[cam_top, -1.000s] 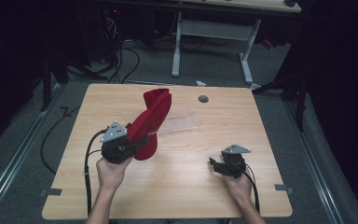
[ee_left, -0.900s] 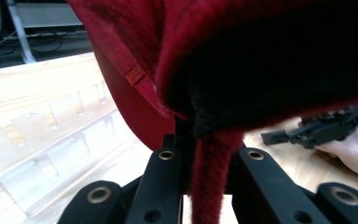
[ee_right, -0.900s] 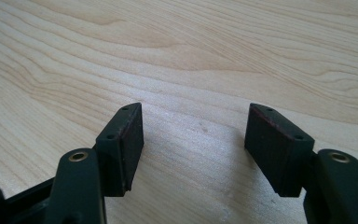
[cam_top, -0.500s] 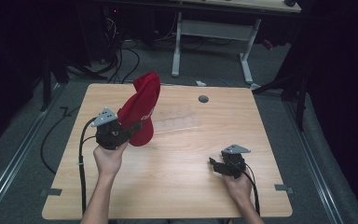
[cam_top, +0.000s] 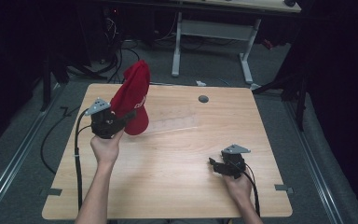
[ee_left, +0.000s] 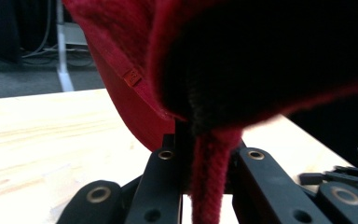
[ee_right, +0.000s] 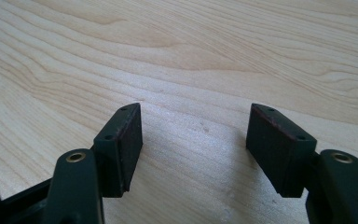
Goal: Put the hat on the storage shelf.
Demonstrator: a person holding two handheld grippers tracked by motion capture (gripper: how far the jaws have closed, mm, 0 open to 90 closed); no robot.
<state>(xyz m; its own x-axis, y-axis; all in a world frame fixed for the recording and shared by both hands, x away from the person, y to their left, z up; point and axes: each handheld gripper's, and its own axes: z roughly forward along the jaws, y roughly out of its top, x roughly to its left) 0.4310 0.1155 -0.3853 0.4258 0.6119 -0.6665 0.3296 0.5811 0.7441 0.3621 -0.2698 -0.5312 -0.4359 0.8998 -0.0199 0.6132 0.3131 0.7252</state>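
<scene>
Your left gripper (cam_top: pixel 129 115) is clenched on the red cap's (cam_top: pixel 133 96) fabric edge, the cap rising above and beyond its jaws over the table (cam_top: pixel 177 154), while your right gripper (cam_top: pixel 214 164) rests spread, grasping nothing.

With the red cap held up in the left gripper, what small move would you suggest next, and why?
Probably bring the right gripper across toward the red cap: its jaws stand open over bare table, while the left gripper is shut on the cap's edge, leaving it hanging upright.
</scene>
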